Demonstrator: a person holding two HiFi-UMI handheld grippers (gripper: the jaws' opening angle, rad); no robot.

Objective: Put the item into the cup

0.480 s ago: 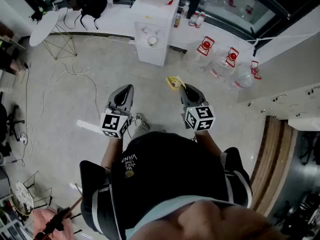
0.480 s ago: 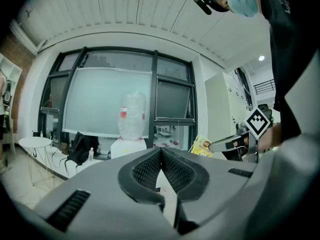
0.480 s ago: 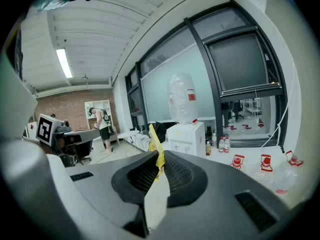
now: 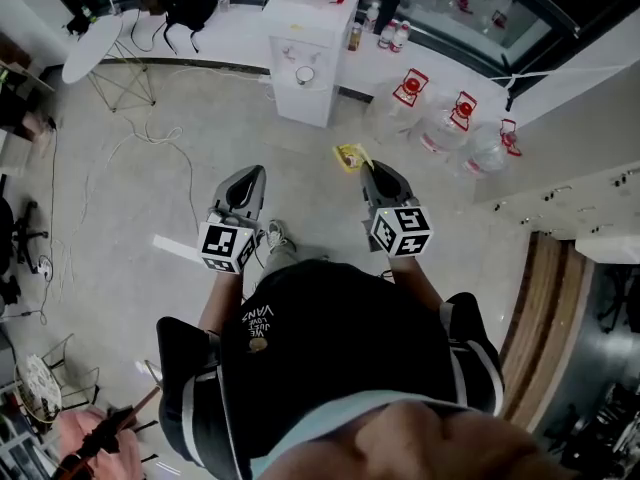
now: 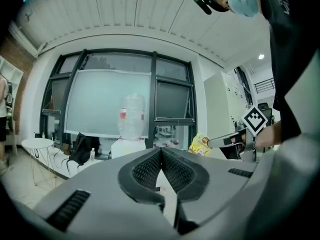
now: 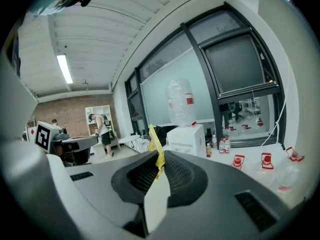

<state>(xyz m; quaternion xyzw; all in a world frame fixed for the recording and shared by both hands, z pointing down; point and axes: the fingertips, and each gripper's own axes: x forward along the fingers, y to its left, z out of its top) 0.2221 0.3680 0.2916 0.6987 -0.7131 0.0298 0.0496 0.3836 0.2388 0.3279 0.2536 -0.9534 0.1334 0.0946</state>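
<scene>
While the right gripper (image 6: 159, 156) pinches a yellow packet (image 6: 156, 143) between its pads, the left gripper (image 5: 161, 152) is clenched empty.
Packet print is unreadable; the person's black top (image 4: 340, 343) shows "VANS".

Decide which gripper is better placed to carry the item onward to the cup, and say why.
Right: the right gripper is shut on the yellow packet, while the left gripper is shut on nothing.

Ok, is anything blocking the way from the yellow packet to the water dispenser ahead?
Nothing visible. The right gripper holds the yellow packet, and only bare floor lies between it and the water dispenser. Jugs stand off to the right. I can't confirm a cup there.
</scene>
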